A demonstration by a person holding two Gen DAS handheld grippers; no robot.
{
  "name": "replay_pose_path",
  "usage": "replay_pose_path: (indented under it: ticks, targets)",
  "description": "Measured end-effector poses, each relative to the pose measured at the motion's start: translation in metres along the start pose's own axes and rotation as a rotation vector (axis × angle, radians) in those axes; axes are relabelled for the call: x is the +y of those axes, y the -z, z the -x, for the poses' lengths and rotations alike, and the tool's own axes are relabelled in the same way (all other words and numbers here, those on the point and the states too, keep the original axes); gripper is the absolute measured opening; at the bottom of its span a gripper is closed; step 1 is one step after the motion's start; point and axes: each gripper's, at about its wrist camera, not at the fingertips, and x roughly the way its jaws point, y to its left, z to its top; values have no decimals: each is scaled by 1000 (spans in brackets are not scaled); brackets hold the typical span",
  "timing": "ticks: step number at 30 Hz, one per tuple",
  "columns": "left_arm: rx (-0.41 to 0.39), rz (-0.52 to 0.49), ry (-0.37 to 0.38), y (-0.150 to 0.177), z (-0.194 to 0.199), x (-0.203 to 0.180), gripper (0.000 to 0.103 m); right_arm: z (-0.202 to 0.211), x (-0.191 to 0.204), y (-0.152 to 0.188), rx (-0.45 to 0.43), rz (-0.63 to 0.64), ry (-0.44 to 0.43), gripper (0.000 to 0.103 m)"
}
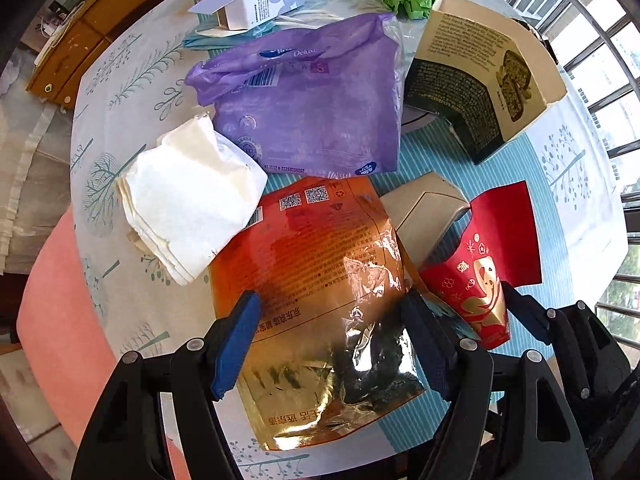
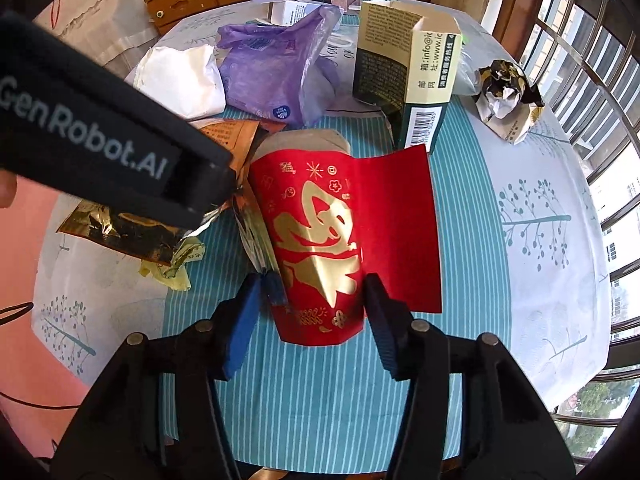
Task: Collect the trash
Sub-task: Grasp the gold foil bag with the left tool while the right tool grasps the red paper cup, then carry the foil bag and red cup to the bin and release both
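Both grippers are mid-pickup. The right gripper [image 2: 316,300] brackets the red-and-gold paper sleeve [image 2: 320,236], pads seemingly touching its sides; it must clamp firmly, then lift. The left gripper [image 1: 336,324] hangs apart over the orange foil pouch [image 1: 320,288] directly beneath on the counter [image 2: 540,240], needing to descend and pinch.
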Motion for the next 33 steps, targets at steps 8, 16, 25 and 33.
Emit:
replay_pose_path:
  ticks: [8, 16, 25, 33]
  targets:
    - [-18, 38, 105, 4, 4, 16, 26, 3, -16, 5, 8, -68, -81, 27]
    - [-46, 81, 158, 21, 10, 35, 3, 19, -41, 15, 22, -176, -125, 26]
    - [-115, 129, 212, 43, 35, 61, 1, 34, -43, 34, 11, -136, -65, 27]
    - [-175, 150, 265, 69, 81, 67, 1, 71, -44, 36, -38, -185, -97, 25]
